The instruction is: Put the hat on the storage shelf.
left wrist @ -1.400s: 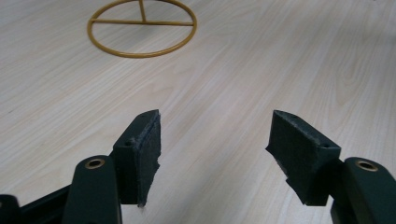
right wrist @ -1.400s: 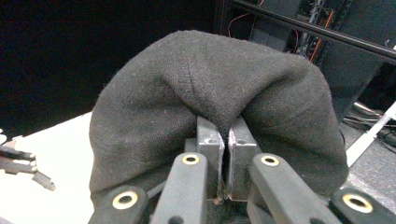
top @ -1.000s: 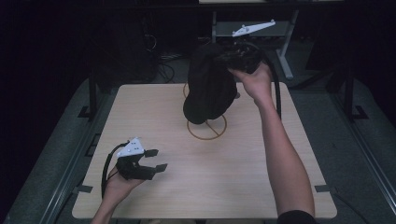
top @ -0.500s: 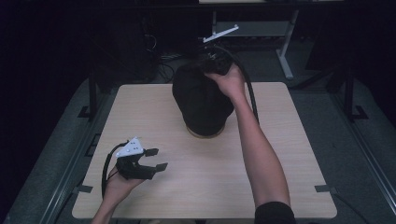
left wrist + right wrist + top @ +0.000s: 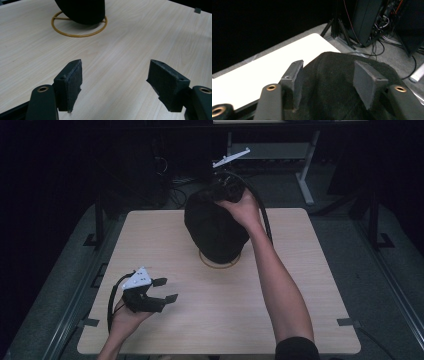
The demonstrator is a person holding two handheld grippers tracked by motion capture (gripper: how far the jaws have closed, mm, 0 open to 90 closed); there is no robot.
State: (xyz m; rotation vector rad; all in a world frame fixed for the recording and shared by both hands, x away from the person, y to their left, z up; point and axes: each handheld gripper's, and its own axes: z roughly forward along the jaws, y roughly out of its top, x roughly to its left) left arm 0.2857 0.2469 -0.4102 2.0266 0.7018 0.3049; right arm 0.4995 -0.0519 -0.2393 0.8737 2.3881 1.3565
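A black felt hat sits over a stand whose gold ring base rests on the wooden table at the back middle. My right gripper is at the hat's top, reaching from the right, and its jaws hold a raised fold of the black fabric between the pads. My left gripper hovers low over the table's front left, open and empty. In the left gripper view the gripper points at the gold ring and the hat's lower edge.
Dark floor, cables and a computer tower lie beyond the table's far edge. A white desk frame stands behind. Small tape marks sit near the table's front corners.
The right gripper has carried the hat leftward and down from a tilted, raised position onto the ring stand. The left gripper has stayed put.
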